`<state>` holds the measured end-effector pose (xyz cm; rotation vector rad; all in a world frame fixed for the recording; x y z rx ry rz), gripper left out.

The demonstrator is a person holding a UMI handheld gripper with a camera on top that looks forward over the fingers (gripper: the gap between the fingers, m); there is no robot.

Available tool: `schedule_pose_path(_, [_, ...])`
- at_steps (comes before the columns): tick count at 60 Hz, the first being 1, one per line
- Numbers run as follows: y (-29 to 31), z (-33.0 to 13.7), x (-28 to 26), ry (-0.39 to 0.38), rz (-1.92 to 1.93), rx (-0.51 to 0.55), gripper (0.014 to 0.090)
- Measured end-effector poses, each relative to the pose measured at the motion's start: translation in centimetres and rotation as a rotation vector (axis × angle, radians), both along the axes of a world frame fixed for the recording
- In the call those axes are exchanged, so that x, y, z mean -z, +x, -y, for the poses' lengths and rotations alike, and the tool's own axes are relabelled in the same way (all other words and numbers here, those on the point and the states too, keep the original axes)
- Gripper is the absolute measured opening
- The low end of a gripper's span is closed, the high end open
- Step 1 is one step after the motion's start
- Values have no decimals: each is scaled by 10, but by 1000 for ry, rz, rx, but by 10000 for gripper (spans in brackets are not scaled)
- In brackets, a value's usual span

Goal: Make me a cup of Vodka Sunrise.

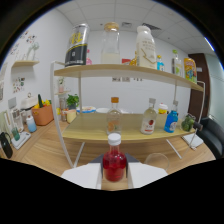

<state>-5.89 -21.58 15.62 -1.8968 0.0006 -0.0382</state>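
Two-tier white-framed wooden shelf far ahead, stocked with bottles: black can and tall white bottles on top, a clear cork-stopped bottle and a red-labelled clear bottle on the lower board. Nearer, to the right, an empty glass. Nearest, small red-liquid bottle, white-capped, between the gripper fingers; whether clamped, cannot tell. Best kept upright, carried steadily toward the glass, tilted slowly for a thin pour.

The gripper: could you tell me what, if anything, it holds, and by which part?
The gripper holds a white-capped bottle of red liquid by its lower body, a finger pressing each side.
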Motion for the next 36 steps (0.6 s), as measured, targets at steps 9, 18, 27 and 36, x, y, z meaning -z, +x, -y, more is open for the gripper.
schedule_pose_path(9, [12, -2, -2, -8, -298, 52, 340])
schedule_pose_path(18, [16, -10, -18, 4, -856, 118, 339])
schedule_pose_path(27, [27, -19, -35, 43, -1316, 149, 338])
schedule_pose_path(36, [27, -20, -52, 61, -1706, 137, 335])
